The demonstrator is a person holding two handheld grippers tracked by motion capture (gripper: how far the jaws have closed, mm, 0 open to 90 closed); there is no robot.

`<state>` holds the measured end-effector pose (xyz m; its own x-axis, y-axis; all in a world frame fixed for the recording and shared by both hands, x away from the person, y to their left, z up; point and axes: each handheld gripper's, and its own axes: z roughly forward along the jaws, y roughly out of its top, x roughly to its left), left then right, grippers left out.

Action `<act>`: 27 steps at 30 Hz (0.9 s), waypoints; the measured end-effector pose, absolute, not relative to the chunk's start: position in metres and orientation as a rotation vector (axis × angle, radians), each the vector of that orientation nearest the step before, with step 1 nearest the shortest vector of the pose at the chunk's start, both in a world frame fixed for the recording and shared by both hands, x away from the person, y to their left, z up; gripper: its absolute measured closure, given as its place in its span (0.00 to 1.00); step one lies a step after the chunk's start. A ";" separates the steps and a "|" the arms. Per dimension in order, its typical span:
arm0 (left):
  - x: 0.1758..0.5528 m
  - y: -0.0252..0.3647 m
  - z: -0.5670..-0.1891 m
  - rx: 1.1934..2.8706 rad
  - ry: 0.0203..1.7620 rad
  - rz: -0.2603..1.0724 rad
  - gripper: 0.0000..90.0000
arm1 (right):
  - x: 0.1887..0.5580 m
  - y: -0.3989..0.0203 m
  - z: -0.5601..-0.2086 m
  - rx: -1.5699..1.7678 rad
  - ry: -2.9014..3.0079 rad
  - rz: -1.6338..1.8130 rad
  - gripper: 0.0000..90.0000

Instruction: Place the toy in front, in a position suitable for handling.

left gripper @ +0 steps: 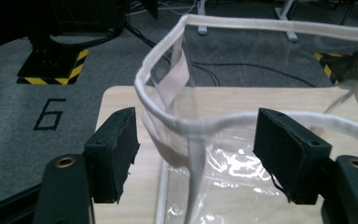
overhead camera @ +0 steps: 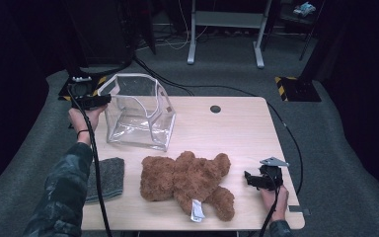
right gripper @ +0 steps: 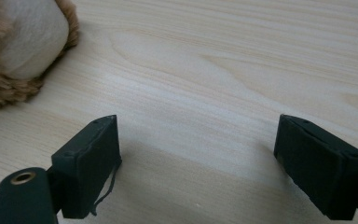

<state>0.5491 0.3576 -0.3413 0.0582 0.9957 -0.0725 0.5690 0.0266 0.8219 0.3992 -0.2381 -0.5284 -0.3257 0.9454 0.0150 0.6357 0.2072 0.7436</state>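
1. Your left gripper (left gripper: 193, 154) sits at the near-left corner of the clear, soft plastic bag with white fabric piping (overhead camera: 138, 111), which stands open-topped at the back left of the pale wooden surface (overhead camera: 237, 133). Its jaws stand fairly wide with the piped rim passing between them, and neither pad presses on it. Close too shallow and I judge the thin rim slips out, or the bag's wall folds inward and narrows the mouth.

2. Pull on that corner without a firm hold and the light bag probably tips or slides towards the left edge of the surface, which is just beside it.

3. Your right gripper (right gripper: 198, 163) rests low at the front right of the surface, jaws wide and holding nothing, with bare wood between them. The brown plush teddy bear (overhead camera: 190, 182) lies on its back well to their left; a pale paw pad shows at the corner of the right gripper view. Grab only loose fur or the white label (overhead camera: 196, 211) and the bear likely sags and catches on the bag's rim.

4. The cable from your left gripper trails over the grey felt cloth (overhead camera: 106, 178); it could drag it.

5. Count: one bag, one bear, one cloth, two grippers.
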 end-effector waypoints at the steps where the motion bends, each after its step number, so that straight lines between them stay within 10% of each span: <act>1: 0.551 0.358 -0.342 1.633 1.589 0.769 0.38 | 0.399 -0.238 -0.528 1.462 2.046 0.914 0.15; 12: 0.555 0.360 -0.351 1.639 1.586 0.758 1.00 | 0.399 -0.238 -0.528 1.462 2.039 0.917 0.15; 17: 0.552 0.368 -0.353 1.631 1.594 0.778 1.00 | 0.399 -0.238 -0.528 1.461 2.038 0.912 0.15; 27: 0.545 0.363 -0.348 1.636 1.559 0.709 0.56 | 0.399 -0.238 -0.528 1.461 2.038 0.912 0.15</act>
<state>0.5453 0.3634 -0.3477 0.1033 0.9891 -0.1049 0.5712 0.0273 0.8203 0.3992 -0.2380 -0.5284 -0.3235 0.9462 0.0057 0.6347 0.2125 0.7429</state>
